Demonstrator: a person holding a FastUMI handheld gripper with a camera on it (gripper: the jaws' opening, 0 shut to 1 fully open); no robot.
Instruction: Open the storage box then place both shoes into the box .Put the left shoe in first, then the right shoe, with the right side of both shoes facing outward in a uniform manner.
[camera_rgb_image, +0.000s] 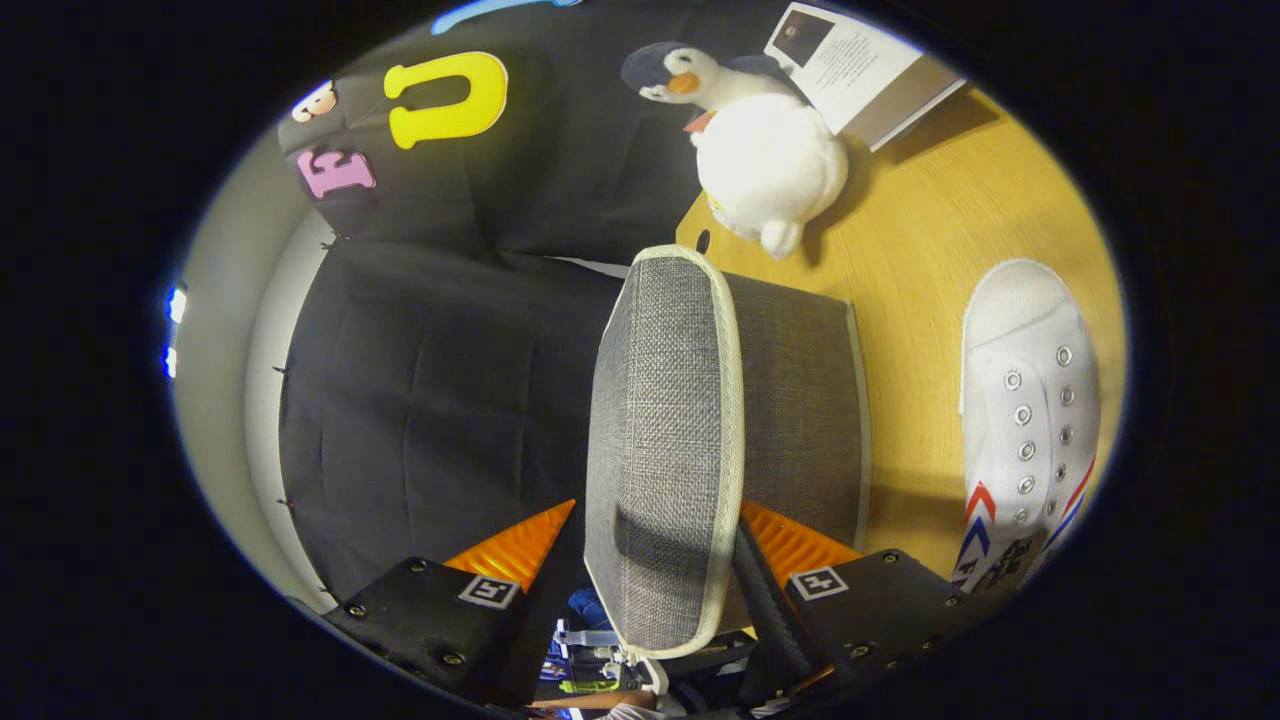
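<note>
The grey fabric storage box stands on the wooden table, which the rolled view shows tipped on its side. Its lid, grey with a pale trim, is swung up off the box and stands on edge between my fingers. My gripper is shut on the lid, one finger against its outer face and the other pressing its trimmed edge on the box side. A white lace-up shoe with red and blue chevrons lies on the table beside the box, past the finger on that side.
A white and dark penguin plush sits on the table beyond the box. A white booklet on a flat box lies behind it. Black cloth wall hangs on the lid's other side.
</note>
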